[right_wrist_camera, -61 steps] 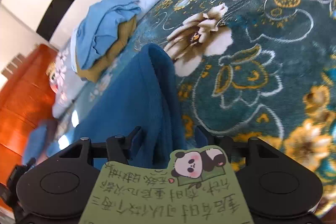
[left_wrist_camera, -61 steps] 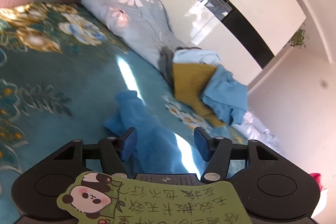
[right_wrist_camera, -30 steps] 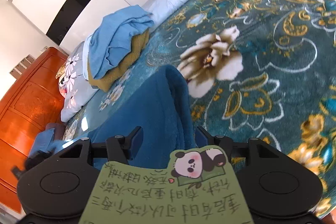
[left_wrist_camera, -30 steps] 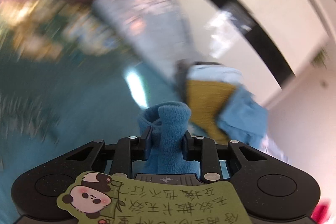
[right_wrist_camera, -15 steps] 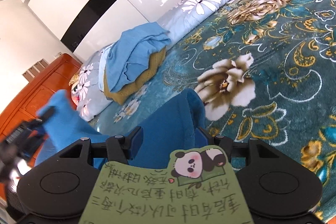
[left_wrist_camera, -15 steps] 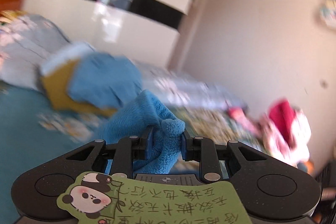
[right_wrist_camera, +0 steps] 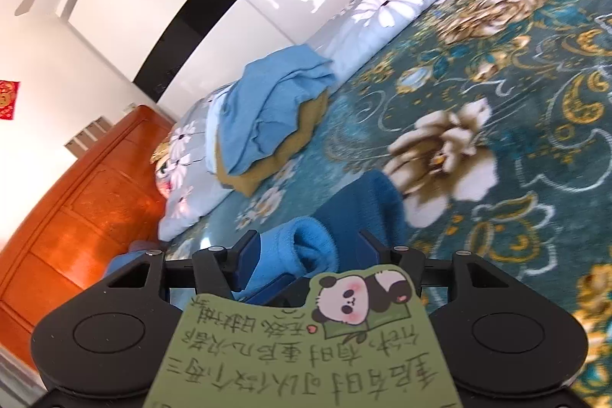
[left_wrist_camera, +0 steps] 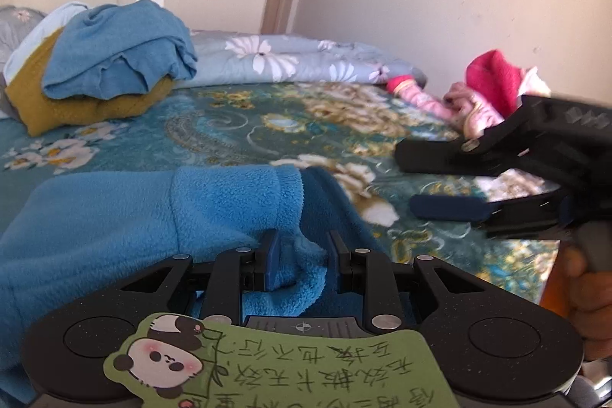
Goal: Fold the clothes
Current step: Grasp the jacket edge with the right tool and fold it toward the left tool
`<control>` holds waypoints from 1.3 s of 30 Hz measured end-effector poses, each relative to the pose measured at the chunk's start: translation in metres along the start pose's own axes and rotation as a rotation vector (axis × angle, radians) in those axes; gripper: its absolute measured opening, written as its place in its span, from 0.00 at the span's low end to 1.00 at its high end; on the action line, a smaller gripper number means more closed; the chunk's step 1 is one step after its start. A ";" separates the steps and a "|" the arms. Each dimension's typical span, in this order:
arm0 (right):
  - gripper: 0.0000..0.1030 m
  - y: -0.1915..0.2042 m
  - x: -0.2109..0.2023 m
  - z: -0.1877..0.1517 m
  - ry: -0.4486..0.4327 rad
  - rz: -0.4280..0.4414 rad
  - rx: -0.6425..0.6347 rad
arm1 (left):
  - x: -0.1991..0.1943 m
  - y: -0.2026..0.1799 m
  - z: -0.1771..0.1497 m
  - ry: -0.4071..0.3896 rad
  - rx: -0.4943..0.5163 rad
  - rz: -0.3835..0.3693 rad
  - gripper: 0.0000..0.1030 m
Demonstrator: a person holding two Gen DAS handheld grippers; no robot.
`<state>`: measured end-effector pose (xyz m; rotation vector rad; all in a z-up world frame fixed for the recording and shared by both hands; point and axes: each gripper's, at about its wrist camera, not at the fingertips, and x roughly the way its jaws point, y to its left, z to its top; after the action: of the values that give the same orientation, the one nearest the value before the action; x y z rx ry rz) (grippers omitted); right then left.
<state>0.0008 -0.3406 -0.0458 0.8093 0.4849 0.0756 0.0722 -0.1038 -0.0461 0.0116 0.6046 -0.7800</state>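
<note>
A blue fleece garment (left_wrist_camera: 114,217) lies on the teal flowered bedspread (left_wrist_camera: 229,140). My left gripper (left_wrist_camera: 304,255) has a bunched fold of it between its pads; the jaws are opening slightly but still pinch the fleece. One light blue cuffed part (left_wrist_camera: 233,194) is laid over the darker fleece (left_wrist_camera: 336,209). My right gripper (left_wrist_camera: 407,182) hovers just right of the garment's edge, open, with only bedspread showing between its fingers. In the right wrist view the right gripper (right_wrist_camera: 310,245) frames the light blue cuff (right_wrist_camera: 306,247) and the dark fleece (right_wrist_camera: 363,205) beyond it.
A pile with a light blue garment (left_wrist_camera: 114,60) on a mustard one (left_wrist_camera: 76,109) sits at the back left. A grey floral quilt (left_wrist_camera: 287,60) runs along the far edge. Pink and red clothes (left_wrist_camera: 482,94) lie far right. An orange wooden headboard (right_wrist_camera: 76,209) stands left.
My left gripper closed on the blue fleece and swung right across the bed, carrying it over the garment toward the right gripper. The right gripper stayed in place, open.
</note>
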 end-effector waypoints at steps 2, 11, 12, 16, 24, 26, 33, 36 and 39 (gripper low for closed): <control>0.54 0.002 0.007 -0.002 0.016 0.009 0.004 | -0.013 0.003 0.001 -0.003 -0.015 -0.031 0.35; 0.55 0.009 0.029 -0.012 0.080 0.035 0.016 | -0.107 0.056 0.004 -0.134 -0.182 0.035 0.51; 0.55 0.012 0.031 -0.013 0.090 0.043 0.012 | -0.115 0.065 0.005 -0.149 -0.197 0.076 0.53; 0.54 0.024 0.047 -0.016 0.124 0.058 -0.023 | -0.130 0.105 0.007 -0.171 -0.317 0.199 0.57; 0.30 0.041 0.064 -0.020 0.179 0.088 -0.091 | -0.134 0.118 -0.007 -0.128 -0.411 0.140 0.57; 0.21 0.044 0.066 -0.020 0.196 0.093 -0.109 | -0.132 0.112 -0.010 -0.122 -0.400 0.092 0.57; 0.18 0.039 0.081 -0.018 0.221 0.082 -0.082 | -0.114 0.103 -0.007 -0.084 -0.389 0.025 0.57; 0.07 0.044 0.078 -0.017 0.209 0.100 -0.076 | -0.107 0.102 -0.011 -0.065 -0.409 -0.015 0.58; 0.06 0.042 0.056 -0.002 0.133 0.162 -0.016 | -0.105 0.096 -0.013 -0.064 -0.408 -0.070 0.59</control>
<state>0.0543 -0.2965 -0.0390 0.8303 0.5425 0.2837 0.0710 0.0370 -0.0230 -0.4093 0.6970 -0.7105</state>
